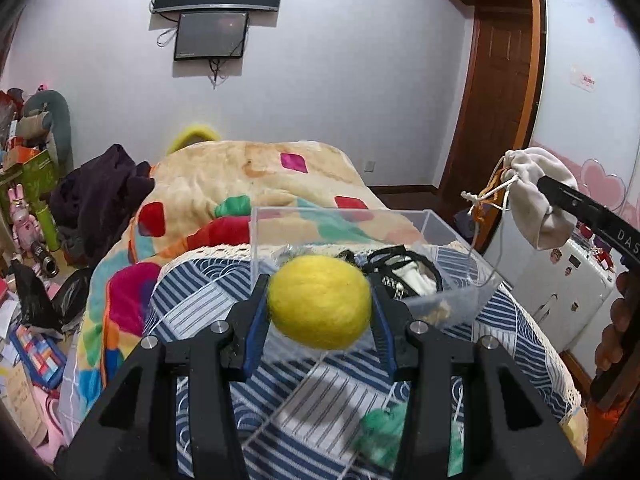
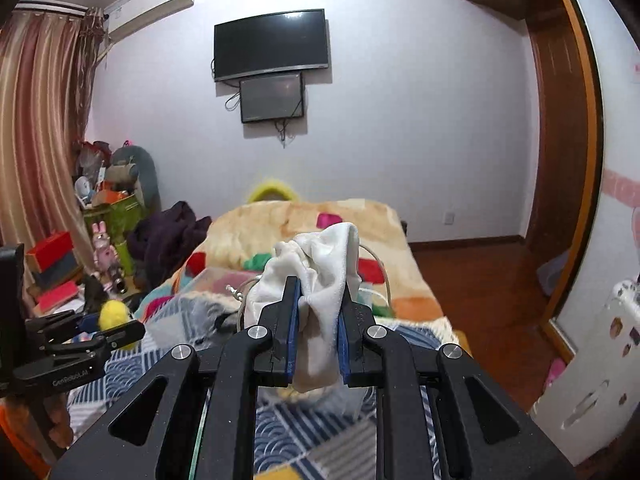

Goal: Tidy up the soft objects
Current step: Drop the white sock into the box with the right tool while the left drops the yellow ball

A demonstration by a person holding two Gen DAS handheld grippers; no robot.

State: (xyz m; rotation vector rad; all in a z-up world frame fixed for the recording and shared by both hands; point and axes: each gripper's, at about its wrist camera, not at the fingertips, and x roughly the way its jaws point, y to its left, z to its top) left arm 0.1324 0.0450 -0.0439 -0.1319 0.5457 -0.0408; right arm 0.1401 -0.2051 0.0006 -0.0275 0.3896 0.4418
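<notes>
Yellow ball, white pouch, both gripped

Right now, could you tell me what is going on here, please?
A person is sorting soft things on a bed with two handheld grippers. The left gripper is shut on a yellow felt ball; the right gripper pinches a white drawstring pouch. Both are held up near a clear plastic box that already holds some items.

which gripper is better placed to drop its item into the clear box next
Left. The left gripper holds the yellow ball right at the clear box; the right gripper holds the white pouch off beyond its right side.
</notes>
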